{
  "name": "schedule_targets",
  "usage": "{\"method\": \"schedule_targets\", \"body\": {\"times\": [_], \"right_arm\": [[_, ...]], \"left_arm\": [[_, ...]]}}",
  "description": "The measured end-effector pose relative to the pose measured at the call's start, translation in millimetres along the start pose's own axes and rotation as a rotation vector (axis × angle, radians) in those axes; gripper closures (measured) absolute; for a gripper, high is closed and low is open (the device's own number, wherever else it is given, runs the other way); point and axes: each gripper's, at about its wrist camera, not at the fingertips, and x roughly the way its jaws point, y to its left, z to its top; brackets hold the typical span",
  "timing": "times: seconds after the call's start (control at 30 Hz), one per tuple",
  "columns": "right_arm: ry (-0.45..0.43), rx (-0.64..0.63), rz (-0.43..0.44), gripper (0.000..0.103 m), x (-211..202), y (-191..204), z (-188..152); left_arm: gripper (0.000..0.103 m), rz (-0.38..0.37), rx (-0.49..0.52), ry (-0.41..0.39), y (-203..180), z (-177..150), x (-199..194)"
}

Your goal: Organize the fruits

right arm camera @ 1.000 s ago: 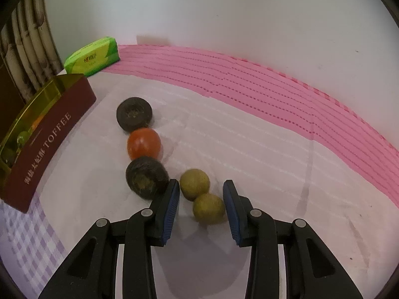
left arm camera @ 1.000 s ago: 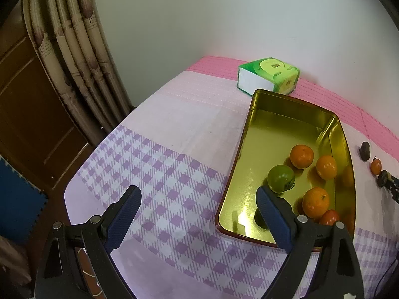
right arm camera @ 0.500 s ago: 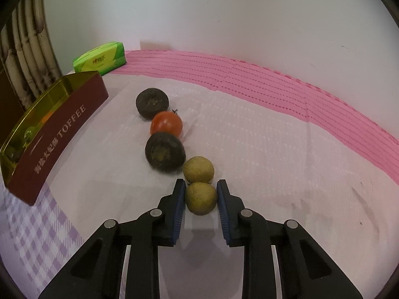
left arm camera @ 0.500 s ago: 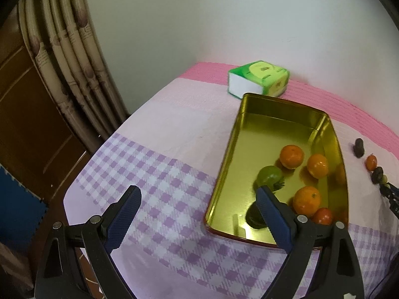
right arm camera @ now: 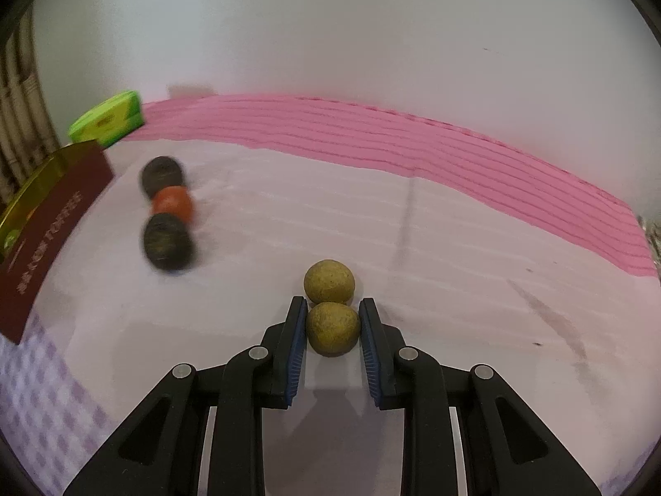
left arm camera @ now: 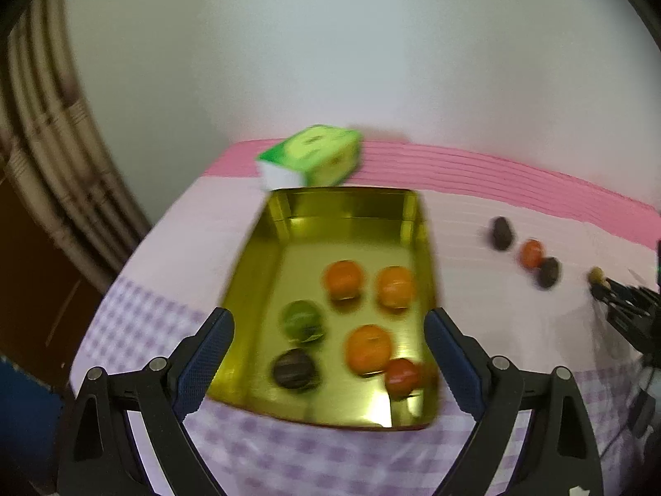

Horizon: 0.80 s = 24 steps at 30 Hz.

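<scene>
Now the right gripper (right arm camera: 333,326) pinches a yellow-green fruit (right arm camera: 333,329) at lower centre of its view, a second yellow-green fruit (right arm camera: 329,281) touching just above. The left gripper (left arm camera: 328,357) hangs spread wide over the gold tin (left arm camera: 343,202) holding oranges (left arm camera: 343,279); picture blurred.

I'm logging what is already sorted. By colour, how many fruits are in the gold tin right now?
In the gold tin, seen from the left wrist:
Orange fruits: 3
Green fruit: 1
Dark fruit: 1
Red fruit: 1
Total: 6
</scene>
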Motion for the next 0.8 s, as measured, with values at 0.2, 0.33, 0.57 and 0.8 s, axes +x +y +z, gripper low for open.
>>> {"method": "schedule_targets", "body": {"times": [0.2,0.33,0.57,0.8], "right_arm": [[0.001,0.038,-0.047,0.076,0,-30,-2],[0.002,0.069,-0.053,0.076,-2,-49,-5],[0.004,0.103,-0.048,0.076,-5,-68,-12],[0.003,0.112,-0.041,0.076,-5,-69,-13]], "left_arm": [[0.011,-0.106,0.085,0.029,-58,11,6],[0.011,-0.158,0.134,0.049,-94,12,12],[0.011,-0.202,0.157,0.085,-133,10,26],[0.011,-0.247,0.182,0.108,-158,7,42]]}}
